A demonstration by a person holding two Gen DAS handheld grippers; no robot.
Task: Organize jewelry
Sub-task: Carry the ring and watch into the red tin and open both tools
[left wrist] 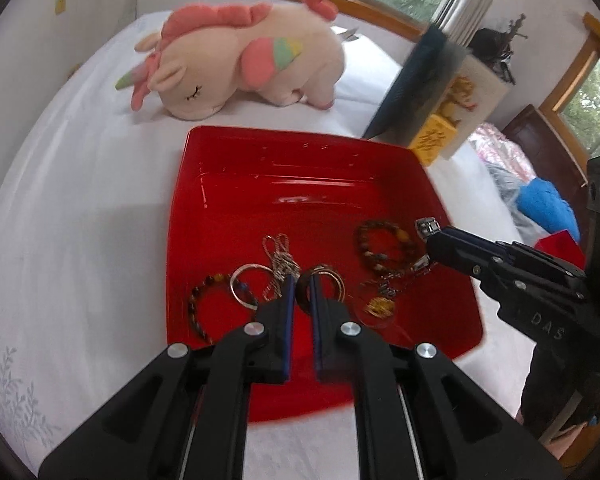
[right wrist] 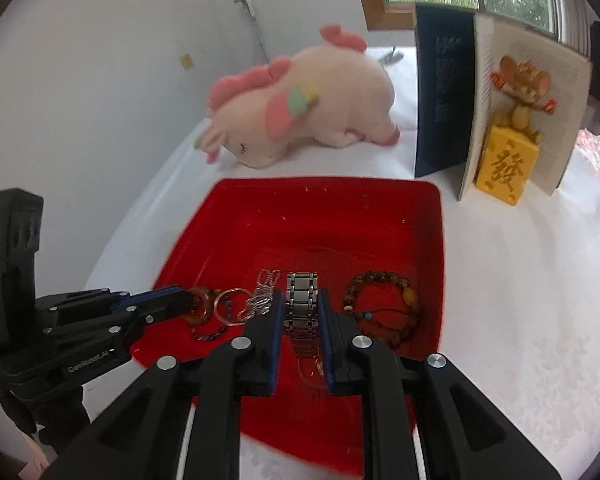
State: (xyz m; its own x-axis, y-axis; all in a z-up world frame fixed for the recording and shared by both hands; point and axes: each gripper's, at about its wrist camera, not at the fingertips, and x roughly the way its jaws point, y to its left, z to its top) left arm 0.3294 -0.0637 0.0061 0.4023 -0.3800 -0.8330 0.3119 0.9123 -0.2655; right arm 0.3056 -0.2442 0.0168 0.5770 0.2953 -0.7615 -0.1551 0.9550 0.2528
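A white bed (left wrist: 80,200) fills the room's middle, with windows at the top of the frame. A pink unicorn toy (left wrist: 240,60) lies behind a red tray (left wrist: 228,184). The left tongs (left wrist: 300,292) are clenched on a brown ring (left wrist: 302,294). The right tongs (right wrist: 300,308) grasp a silver watch (right wrist: 301,296). A bead bracelet (right wrist: 384,308) lies just right of them.

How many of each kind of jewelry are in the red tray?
Bead bracelets: 2
Bangles: 2, a silver bangle and a brown bangle
Chain: 1
Watch: 1
Gold charm: 1
Total: 7
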